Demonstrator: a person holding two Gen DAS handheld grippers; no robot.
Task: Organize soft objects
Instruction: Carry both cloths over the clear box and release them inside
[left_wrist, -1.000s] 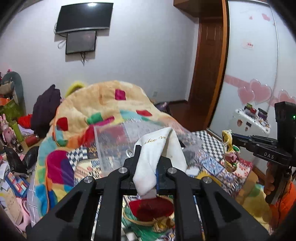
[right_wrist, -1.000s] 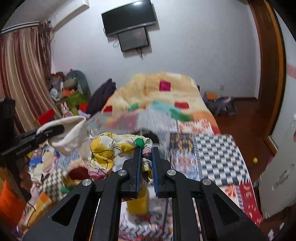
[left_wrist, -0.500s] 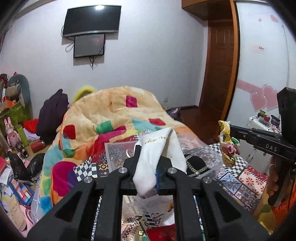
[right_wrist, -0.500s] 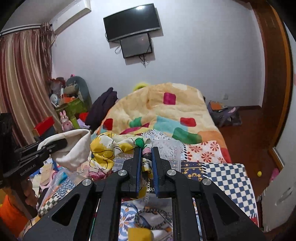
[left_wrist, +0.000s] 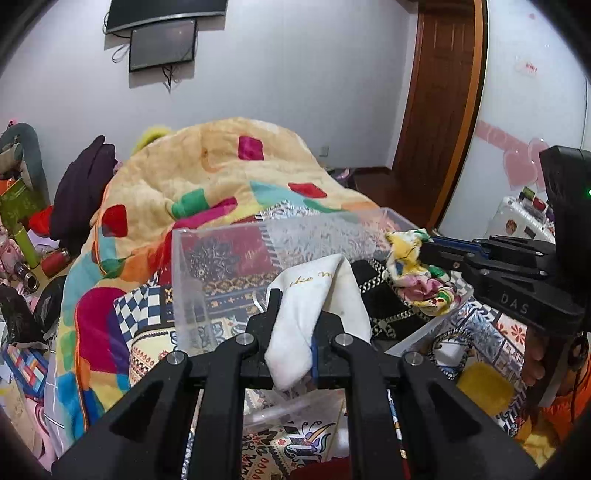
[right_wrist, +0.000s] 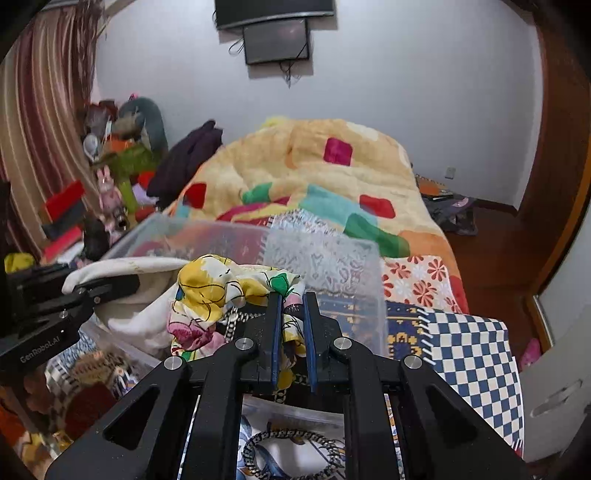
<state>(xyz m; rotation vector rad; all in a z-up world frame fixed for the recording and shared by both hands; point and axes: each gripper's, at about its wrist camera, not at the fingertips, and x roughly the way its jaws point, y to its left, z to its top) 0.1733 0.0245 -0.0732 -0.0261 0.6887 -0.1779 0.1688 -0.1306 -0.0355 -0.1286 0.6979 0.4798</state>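
My left gripper (left_wrist: 295, 301) is shut on a white cloth (left_wrist: 317, 295) and holds it over a clear plastic box (left_wrist: 207, 266) on the bed. My right gripper (right_wrist: 291, 306) is shut on a yellow floral cloth (right_wrist: 221, 291), held over the same box (right_wrist: 332, 258). In the left wrist view the floral cloth (left_wrist: 417, 273) hangs from the right gripper (left_wrist: 428, 245) over the box's right side. In the right wrist view the white cloth (right_wrist: 136, 295) and left gripper (right_wrist: 107, 286) are at the left. A black patterned cloth (left_wrist: 384, 295) lies inside the box.
A yellow patchwork quilt (left_wrist: 207, 177) is heaped on the bed behind the box. A blue checked cover (right_wrist: 469, 354) lies at the right. Toys and clutter (right_wrist: 110, 173) crowd the left side. A braided ring (right_wrist: 288, 454) and a dark red cloth (right_wrist: 88, 410) lie below.
Both grippers have moved forward and down with their cloths, closer together, and now hang over the clear box, which looms larger in both views.
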